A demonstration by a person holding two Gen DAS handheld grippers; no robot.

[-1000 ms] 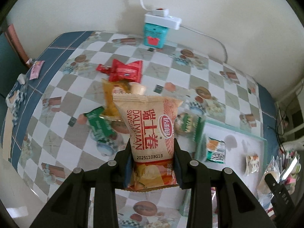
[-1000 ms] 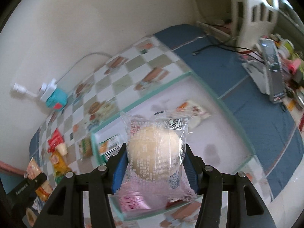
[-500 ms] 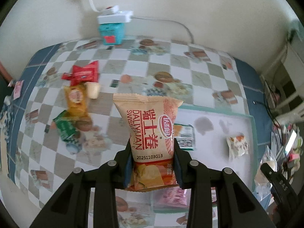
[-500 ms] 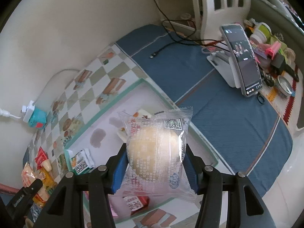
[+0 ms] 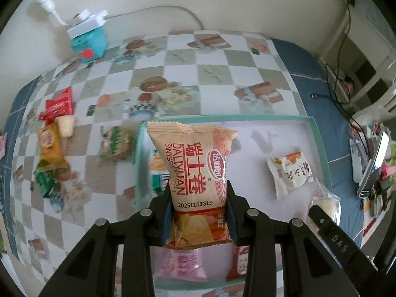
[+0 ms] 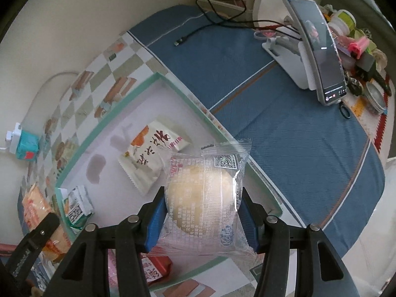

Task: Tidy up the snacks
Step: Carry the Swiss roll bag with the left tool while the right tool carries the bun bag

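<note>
Now both grippers hang over the tray, each carrying a snack — the step in hand looks like the drop-off; do it well by lowering each pack until it sits just above a bare patch of tray floor, then letting go, not from height, so nothing bounces over the low green rim.

Left gripper: fingers clenched on the lower half of the Swiss roll pack; pack stands upright between the blue pads, top seal well clear above them. Below it lie a pink packet and a red one, so aim for the open floor in the middle.

Right gripper: fingers grasping the clear-wrapped round cake across its width; wrapper ends stick out above and below the pads. It hangs over the tray's near-right corner, close to the rim — shift inward, beside the white packet, not on top of it.

Loose snacks wait on the table, left of the tray.
</note>
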